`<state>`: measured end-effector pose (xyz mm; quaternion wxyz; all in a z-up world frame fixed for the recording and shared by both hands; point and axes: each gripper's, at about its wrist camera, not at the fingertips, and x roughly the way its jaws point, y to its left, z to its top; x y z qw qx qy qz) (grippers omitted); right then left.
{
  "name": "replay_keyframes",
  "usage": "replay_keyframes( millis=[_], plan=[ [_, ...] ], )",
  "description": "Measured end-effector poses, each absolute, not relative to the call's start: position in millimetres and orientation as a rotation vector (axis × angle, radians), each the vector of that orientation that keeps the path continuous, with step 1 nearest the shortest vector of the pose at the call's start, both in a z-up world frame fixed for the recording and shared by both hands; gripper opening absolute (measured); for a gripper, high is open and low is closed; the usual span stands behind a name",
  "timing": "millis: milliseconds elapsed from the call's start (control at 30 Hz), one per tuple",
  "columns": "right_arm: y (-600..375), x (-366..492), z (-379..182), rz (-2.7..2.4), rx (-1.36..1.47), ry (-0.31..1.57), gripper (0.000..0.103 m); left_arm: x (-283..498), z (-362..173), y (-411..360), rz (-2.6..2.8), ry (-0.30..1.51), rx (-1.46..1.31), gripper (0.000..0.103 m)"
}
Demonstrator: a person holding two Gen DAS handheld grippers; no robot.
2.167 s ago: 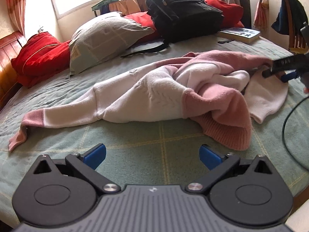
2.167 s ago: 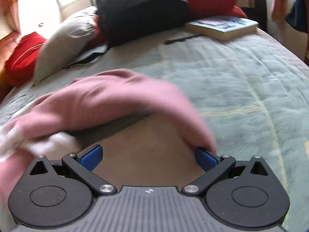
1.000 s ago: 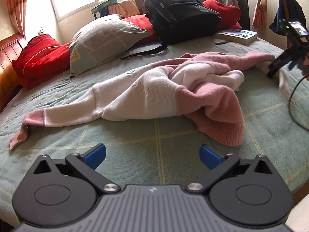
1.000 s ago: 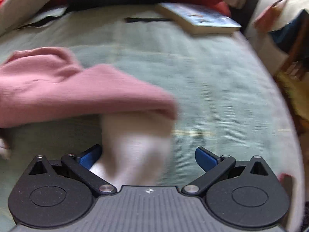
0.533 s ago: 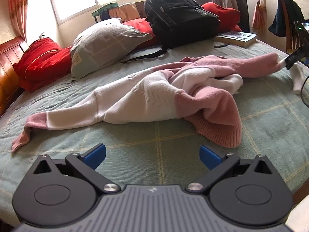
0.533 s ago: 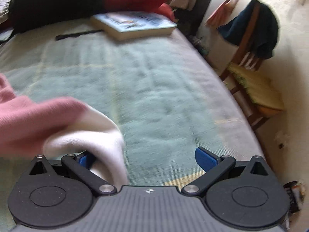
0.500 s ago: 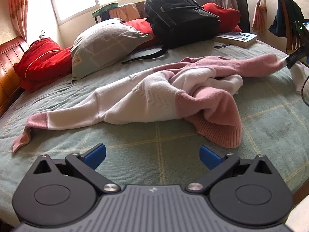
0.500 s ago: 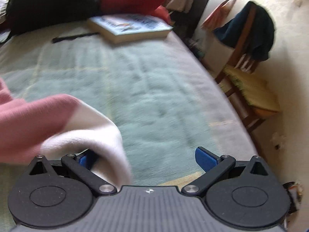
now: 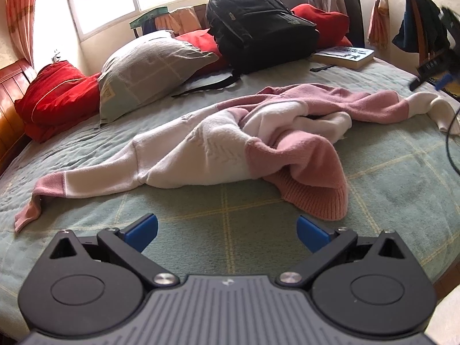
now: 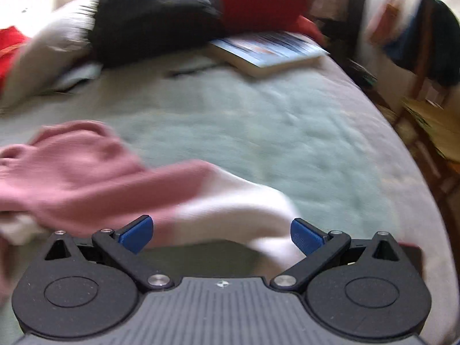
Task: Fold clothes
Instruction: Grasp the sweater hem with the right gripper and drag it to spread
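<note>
- While you look down the left wrist view, the sweater (image 9: 230, 143) lies crumpled mid-bed (image 9: 230, 207), one sleeve (image 9: 86, 178) trailing to the left and the other stretched to the right edge. Your left gripper (image 9: 227, 230) hangs low over bare quilt just short of the hem (image 9: 316, 204), jaws wide apart and holding nothing. Your right gripper (image 9: 431, 72) shows at the far right, above the white cuff, too small there to read its jaws.
- From the right wrist view, which is blurred, the right gripper (image 10: 221, 234) has its jaws spread wide and grips nothing; the white cuff (image 10: 253, 215) drapes across just ahead of the pads.
- Expect a thick, soft knit: light, limp, likely to stretch and sag where you lift it, not slippery and not fragile. The ribbed hem and the cuffs look the firmest places to pinch. Take two spread points at once, or the body will probably bunch again.
- Keep clear of the book (image 10: 267, 51) and backpack (image 9: 258, 26) behind.
</note>
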<state>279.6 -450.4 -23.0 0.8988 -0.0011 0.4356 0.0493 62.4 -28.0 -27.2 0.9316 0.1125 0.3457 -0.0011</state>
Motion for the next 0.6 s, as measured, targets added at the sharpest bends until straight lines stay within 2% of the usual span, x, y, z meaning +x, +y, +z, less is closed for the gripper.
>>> replay_keyframes(
  millis=[600],
  plan=[
    [-226.5, 289.3, 2.2, 0.827, -0.058, 0.689, 0.103, 54.7, -20.0, 6.7, 0.117, 0.745, 0.228, 0.102]
  ],
)
